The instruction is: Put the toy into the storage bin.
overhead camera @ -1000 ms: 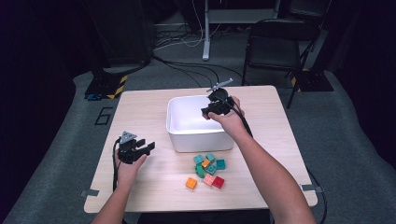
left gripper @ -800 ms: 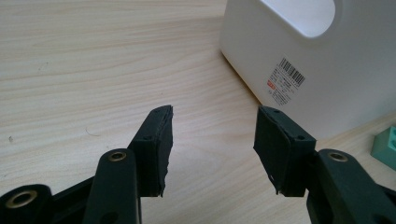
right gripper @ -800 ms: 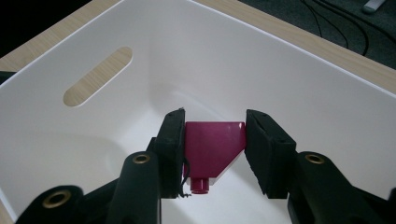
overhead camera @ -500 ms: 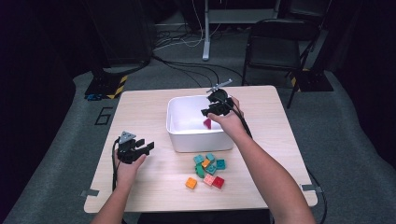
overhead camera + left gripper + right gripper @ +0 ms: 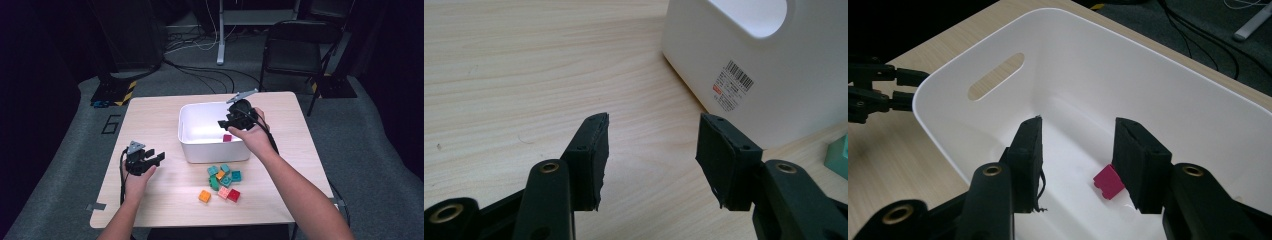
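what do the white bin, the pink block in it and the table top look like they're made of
White bin: likely molded plastic, smooth satin walls, rounded rim, cut-out handle slot. Pink block: probably hard plastic, flat uniform colour, crisp edges. Table top: light wood or wood-look laminate; printed-looking grain, matte, so hard to say which.

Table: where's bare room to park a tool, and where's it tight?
Bare wood left of the white bin, around the left tool, and along the far edge behind the bin. The table's right side beyond the right tool is bare too. Crowded: the brick pile before the bin.
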Demonstrator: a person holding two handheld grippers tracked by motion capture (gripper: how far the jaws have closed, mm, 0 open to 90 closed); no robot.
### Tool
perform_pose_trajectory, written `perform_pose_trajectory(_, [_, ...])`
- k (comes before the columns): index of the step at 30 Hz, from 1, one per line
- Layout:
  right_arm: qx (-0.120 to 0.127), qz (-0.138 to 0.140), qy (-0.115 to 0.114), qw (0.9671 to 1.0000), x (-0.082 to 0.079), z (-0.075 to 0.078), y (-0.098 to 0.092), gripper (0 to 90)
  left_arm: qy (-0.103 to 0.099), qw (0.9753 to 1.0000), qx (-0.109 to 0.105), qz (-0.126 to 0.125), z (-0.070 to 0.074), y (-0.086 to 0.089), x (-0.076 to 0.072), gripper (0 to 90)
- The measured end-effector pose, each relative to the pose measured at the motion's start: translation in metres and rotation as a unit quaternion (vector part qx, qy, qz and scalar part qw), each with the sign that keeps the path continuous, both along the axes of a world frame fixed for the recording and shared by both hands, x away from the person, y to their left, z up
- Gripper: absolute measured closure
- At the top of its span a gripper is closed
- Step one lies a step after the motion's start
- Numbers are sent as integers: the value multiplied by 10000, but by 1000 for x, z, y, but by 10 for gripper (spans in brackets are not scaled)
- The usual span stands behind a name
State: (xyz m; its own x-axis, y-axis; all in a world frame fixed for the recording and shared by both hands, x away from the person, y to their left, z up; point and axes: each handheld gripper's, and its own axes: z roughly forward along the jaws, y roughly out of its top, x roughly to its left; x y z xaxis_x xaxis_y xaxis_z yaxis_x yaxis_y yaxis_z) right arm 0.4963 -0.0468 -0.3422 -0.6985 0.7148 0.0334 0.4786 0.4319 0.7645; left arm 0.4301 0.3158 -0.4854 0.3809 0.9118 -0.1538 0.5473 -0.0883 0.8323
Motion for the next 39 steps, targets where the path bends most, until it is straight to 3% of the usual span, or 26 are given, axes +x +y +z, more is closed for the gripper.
perform_pose_trajectory(8, [77,130,-90,9998,-22,8,-11,546,14,10000,11,4,0,0,0,464])
perform_pose_trajectory(24, [280,308,-286,9987,-67,8,-33,546,21,10000,28,2,0,0,0,464])
perform_pose_trajectory(32, [363,306,-284,9985,-88,-16,-40,546,19,10000,37,3,-1,-1,0,464])
perform_pose_trajectory(39, [383,241,-110,9989,-91,-43,-43,546,24,10000,38,6,-1,-1,0,464])
